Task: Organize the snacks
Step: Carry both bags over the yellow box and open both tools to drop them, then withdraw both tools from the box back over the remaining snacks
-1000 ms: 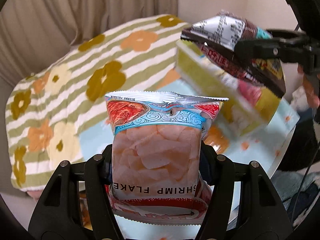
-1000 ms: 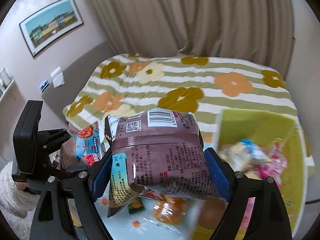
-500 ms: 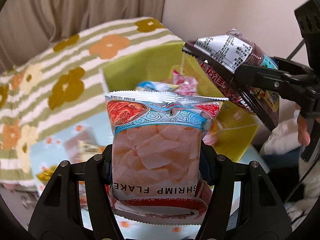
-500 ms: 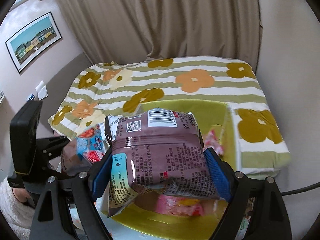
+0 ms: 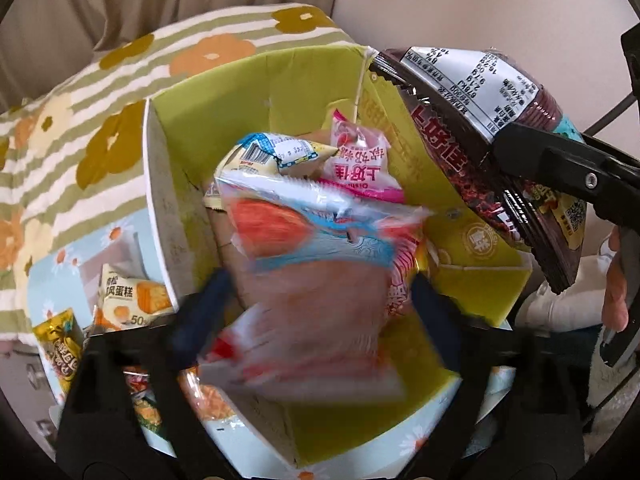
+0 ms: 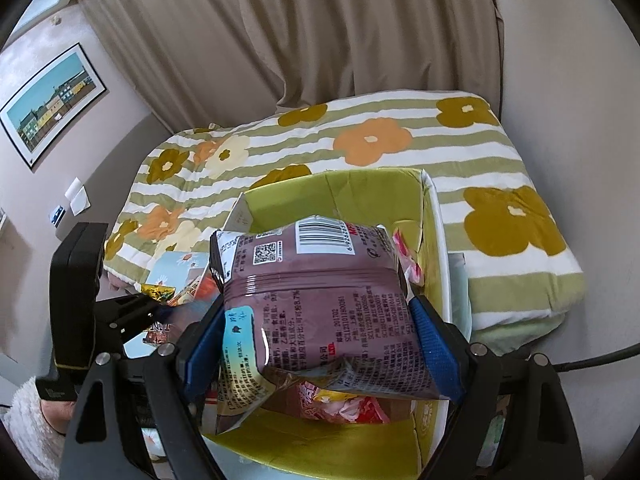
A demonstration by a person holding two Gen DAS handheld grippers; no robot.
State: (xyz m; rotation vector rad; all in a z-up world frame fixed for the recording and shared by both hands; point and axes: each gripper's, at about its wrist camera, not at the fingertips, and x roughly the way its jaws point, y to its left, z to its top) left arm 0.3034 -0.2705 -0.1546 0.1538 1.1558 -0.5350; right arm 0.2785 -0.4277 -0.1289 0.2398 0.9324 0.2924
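Shrimp bag (image 5: 316,276) blurred, loose between left gripper (image 5: 316,312) jaws, which have just been opening: pads clear of it, bag over green box (image 5: 224,92). Right gripper (image 6: 320,340) clamps brown bag (image 6: 316,300) above same box, at 2 o'clock in left view. Judgement: hold left tongs wide until bag settles inside, then release brown bag low over pile. Box floor hidden under packets; loose snacks (image 5: 128,300) at 8 o'clock partly cut off.

The left gripper (image 5: 320,300) has just sprung open over the green box (image 5: 224,92), freeing the shrimp flakes bag (image 5: 316,276).
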